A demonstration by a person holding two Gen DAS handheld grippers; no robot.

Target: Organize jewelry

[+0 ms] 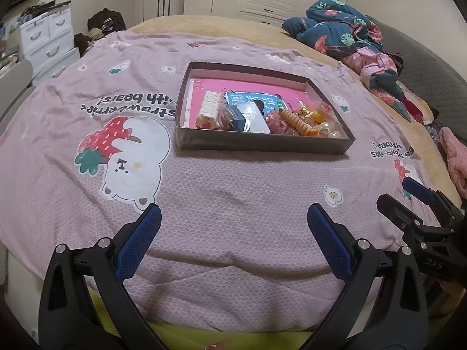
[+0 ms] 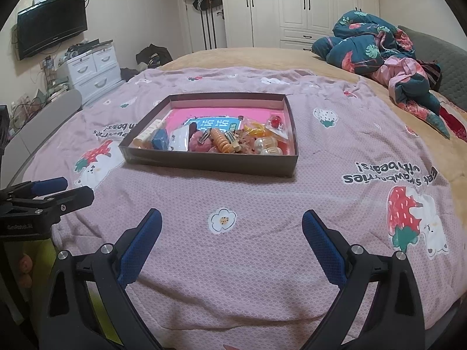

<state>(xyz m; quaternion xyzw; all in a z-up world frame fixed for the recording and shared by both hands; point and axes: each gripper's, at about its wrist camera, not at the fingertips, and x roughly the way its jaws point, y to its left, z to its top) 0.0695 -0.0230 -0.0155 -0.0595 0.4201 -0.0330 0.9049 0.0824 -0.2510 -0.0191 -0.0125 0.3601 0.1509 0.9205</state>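
Observation:
A shallow brown box (image 1: 262, 144) (image 2: 210, 162) with a pink floor sits on the pink bedspread. It holds a pile of jewelry and hair pieces: a white hair clip (image 1: 208, 106) (image 2: 147, 134), a small blue box (image 1: 236, 119) (image 2: 160, 140), an orange spiral hair tie (image 1: 296, 122) (image 2: 221, 141), pearl beads (image 1: 328, 129) (image 2: 267, 144) and clear packets. My left gripper (image 1: 233, 213) is open and empty, well short of the box. My right gripper (image 2: 232, 215) is open and empty, also short of the box. Each gripper shows at the edge of the other's view.
A crumpled floral duvet (image 1: 344, 32) (image 2: 379, 49) lies at the back right of the bed. A white drawer unit (image 1: 46, 40) (image 2: 93, 70) and a wall TV (image 2: 52, 24) stand at the left. Wardrobes (image 2: 292, 5) line the far wall.

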